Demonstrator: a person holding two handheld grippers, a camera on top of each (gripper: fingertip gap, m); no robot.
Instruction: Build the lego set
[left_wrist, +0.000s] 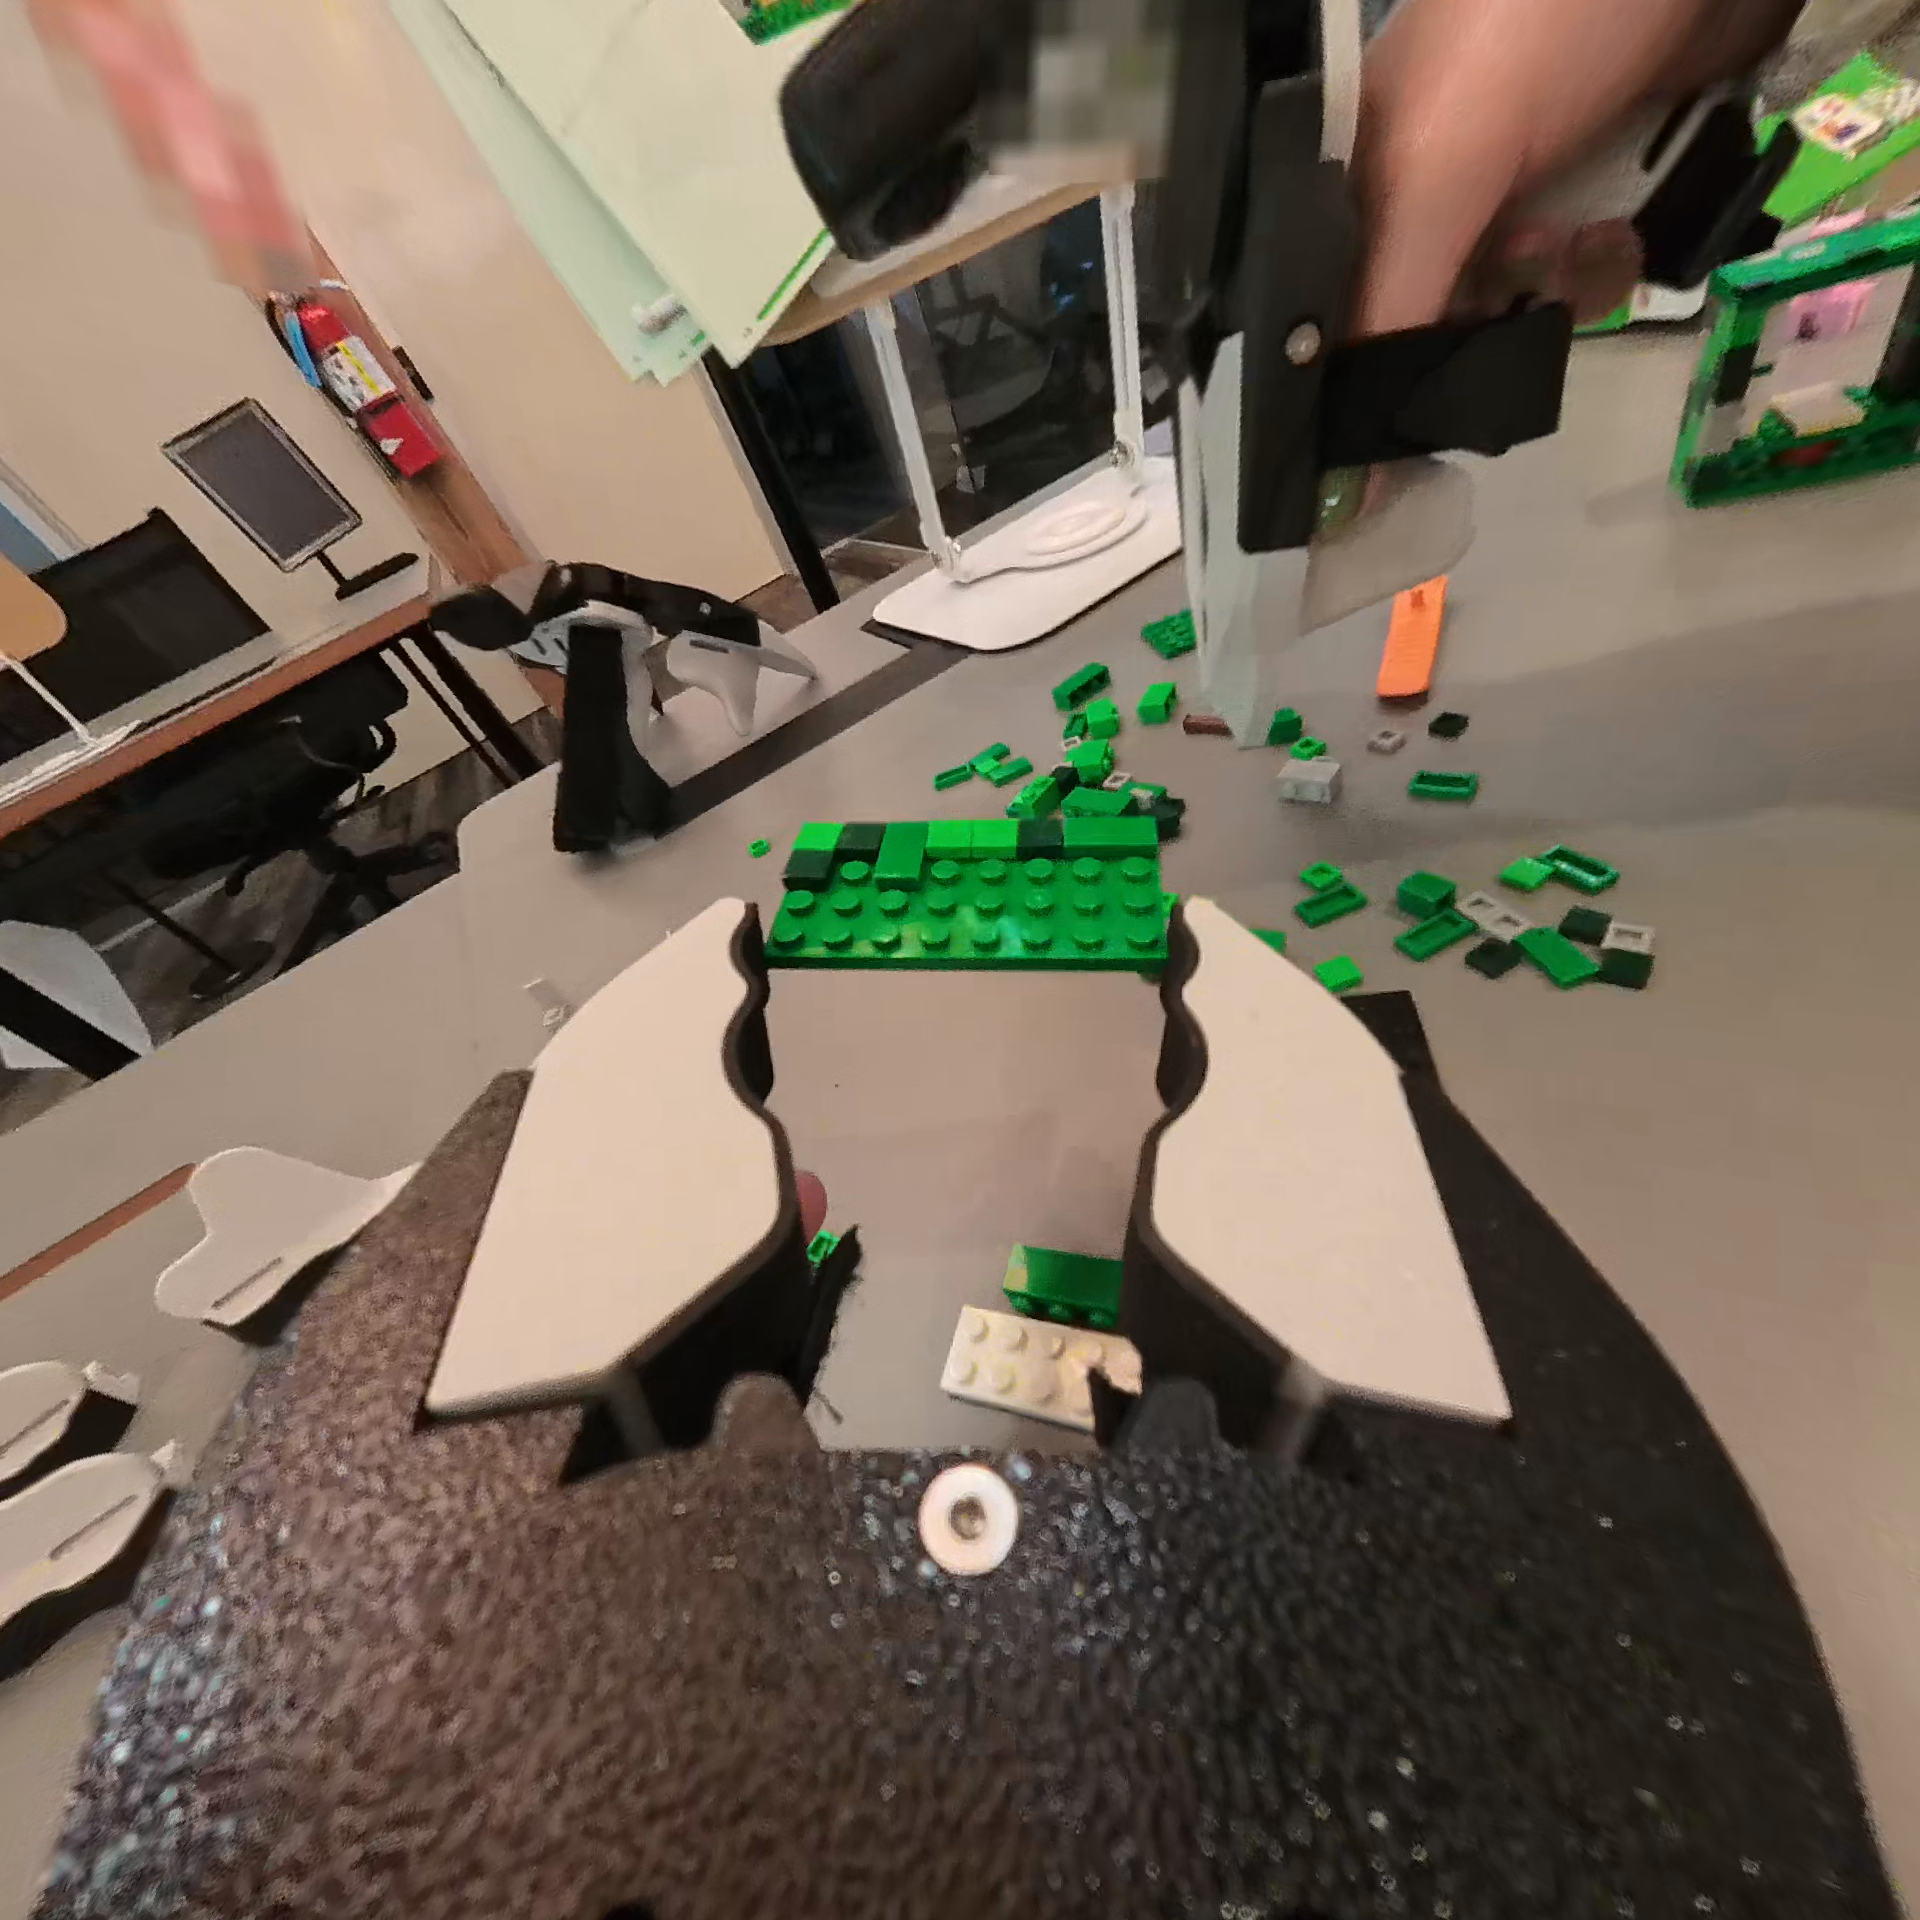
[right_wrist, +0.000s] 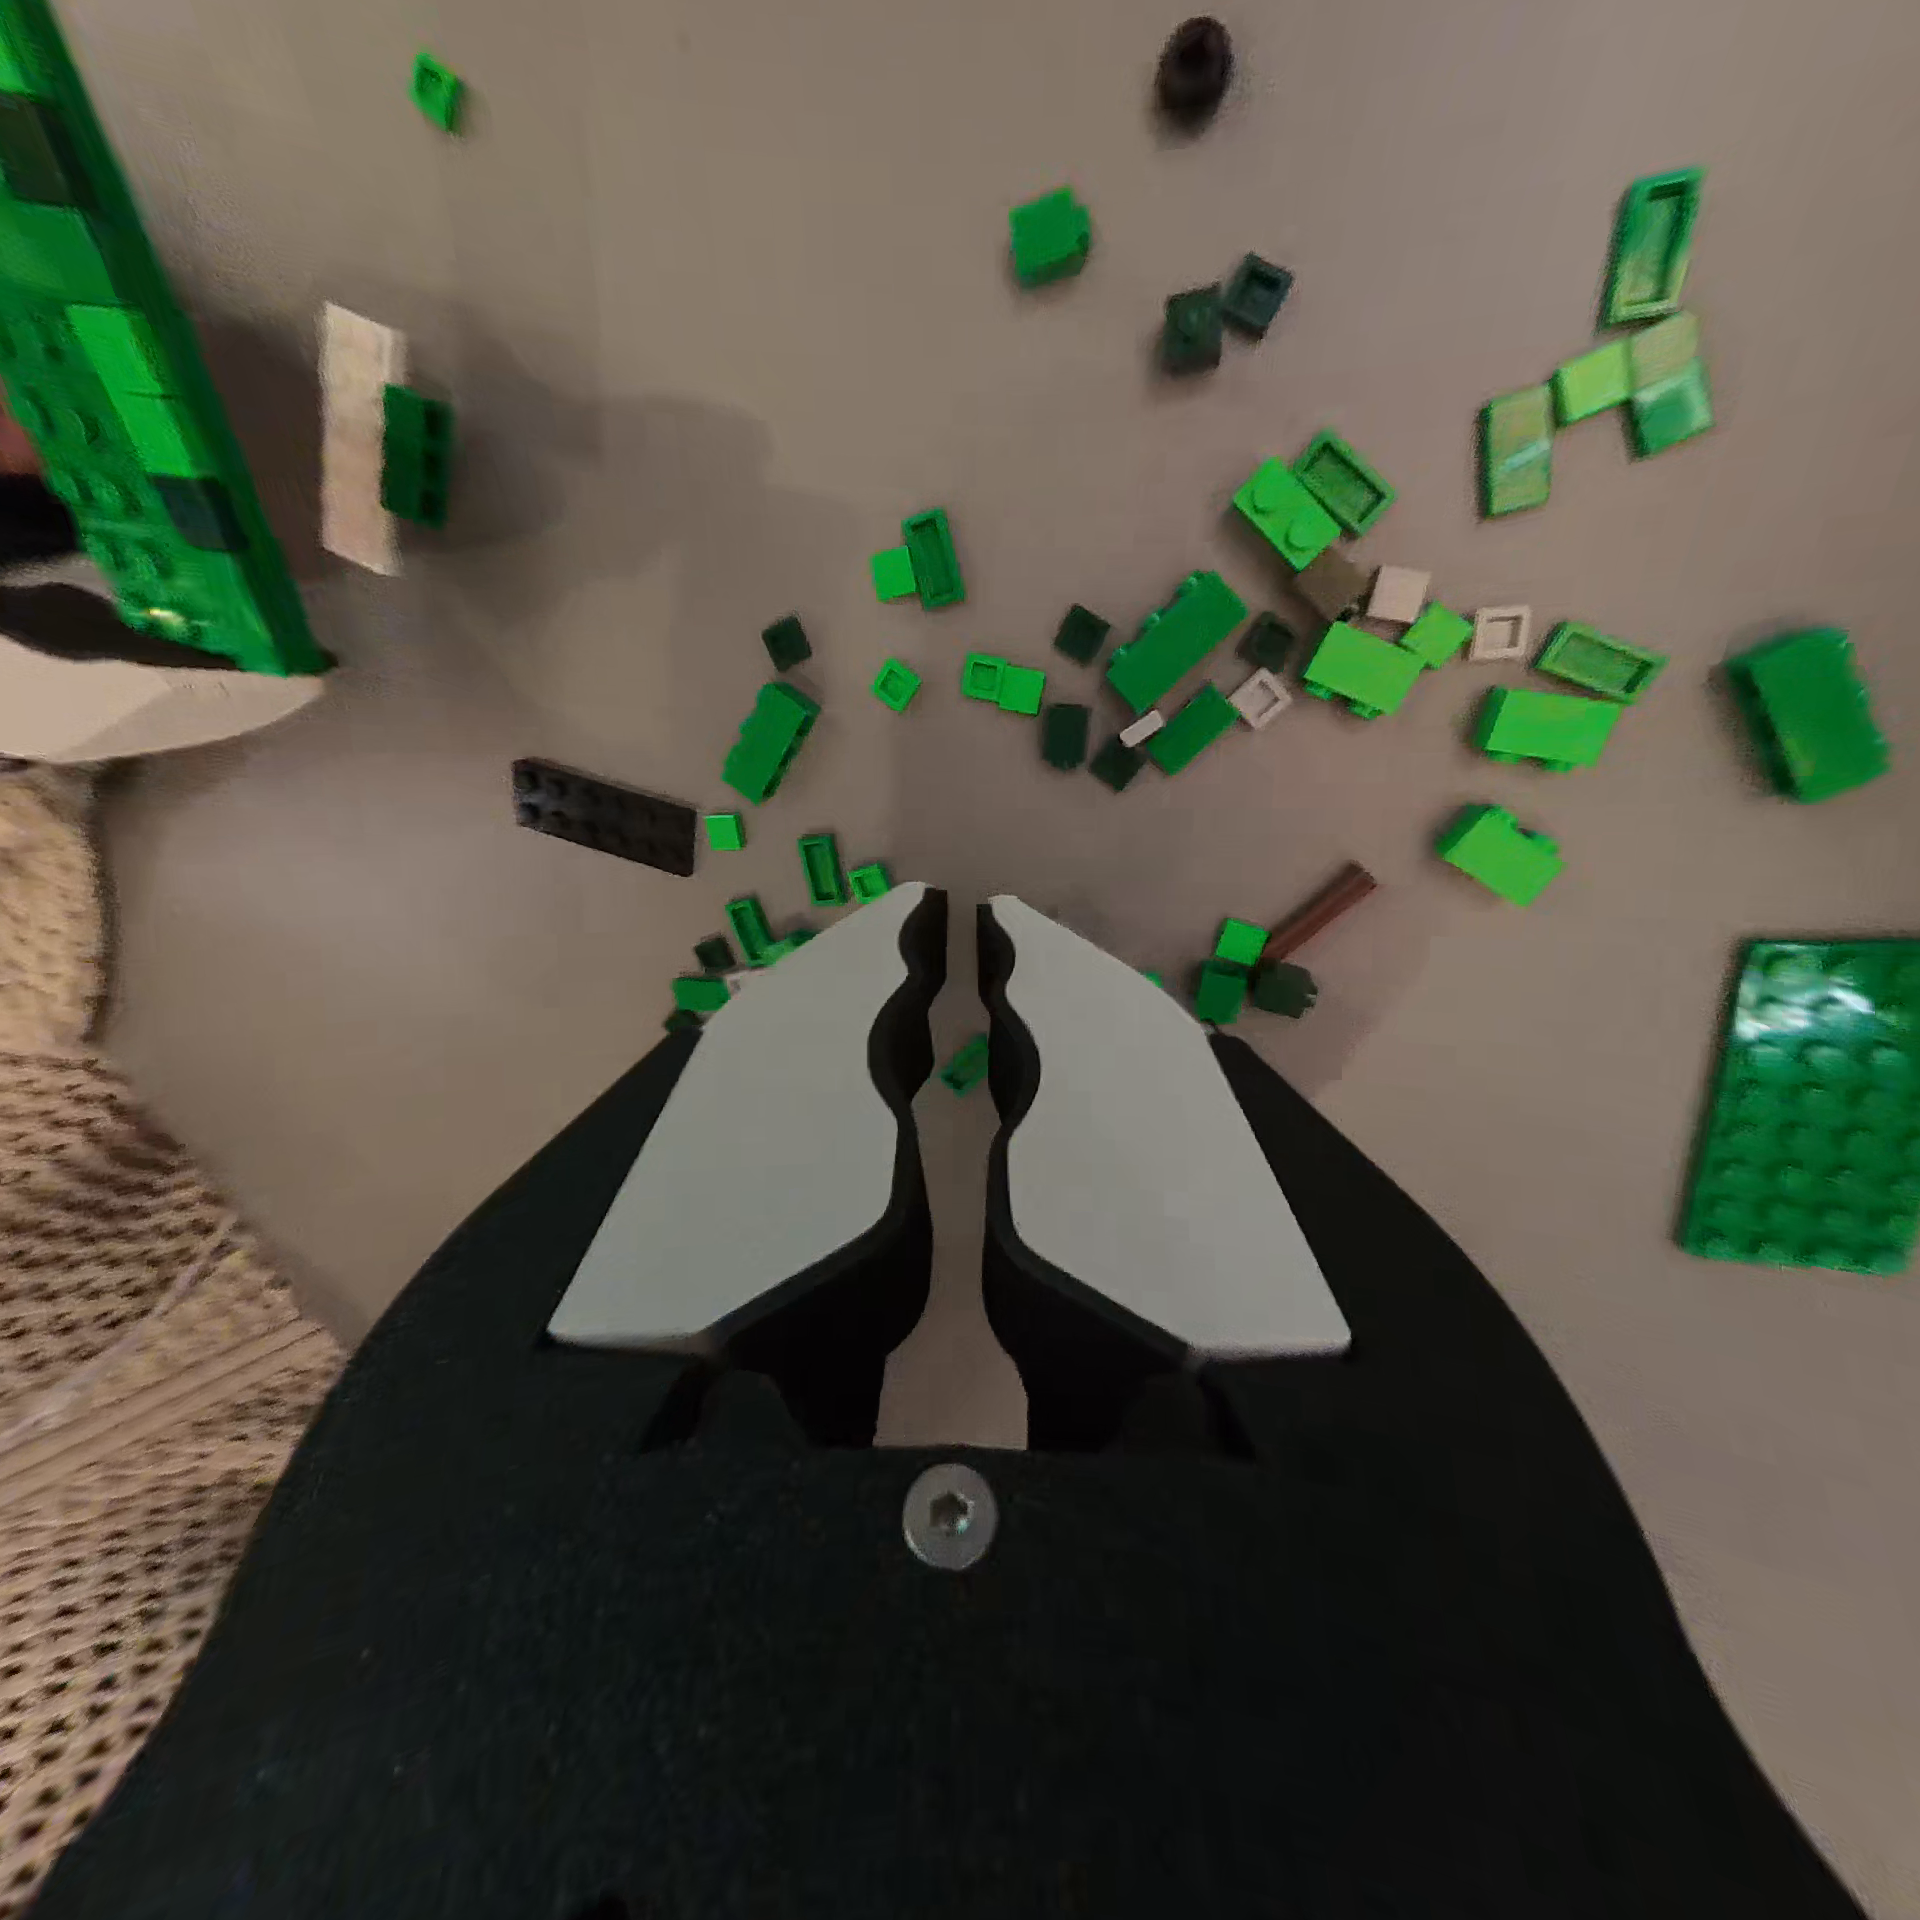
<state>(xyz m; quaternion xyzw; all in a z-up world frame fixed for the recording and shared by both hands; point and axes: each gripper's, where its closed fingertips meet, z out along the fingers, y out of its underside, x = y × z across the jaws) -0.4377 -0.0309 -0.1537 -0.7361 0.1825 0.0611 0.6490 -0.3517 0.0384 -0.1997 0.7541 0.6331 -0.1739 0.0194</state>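
My left gripper (left_wrist: 968, 912) is shut on a green studded plate (left_wrist: 966, 920), one fingertip at each short end, and holds it above the grey table (left_wrist: 1558, 1143). A row of light and dark green tiles lines the plate's far edge. The plate also shows tilted at the left edge of the right wrist view (right_wrist: 125, 436). My right gripper (right_wrist: 961, 914) has its jaws nearly together with nothing between them, above a scatter of loose green pieces (right_wrist: 1174, 644). In the left wrist view a hand holds the right gripper (left_wrist: 1236, 707) pointing down over the pile.
A white plate (left_wrist: 1039, 1361) and a green brick (left_wrist: 1065, 1283) lie under my left gripper. On the table are a black plate (right_wrist: 603, 816), a brown bar (right_wrist: 1330, 902), a large green baseplate (right_wrist: 1808, 1112) and an orange separator (left_wrist: 1413, 639). A built green model (left_wrist: 1818, 374) stands far right. My right gripper is the nearer one to the brown bar (right_wrist: 1330, 902): about 7 centimeters, against 15 centimeters. The left camera catches it too, in the left wrist view (left_wrist: 1208, 728).
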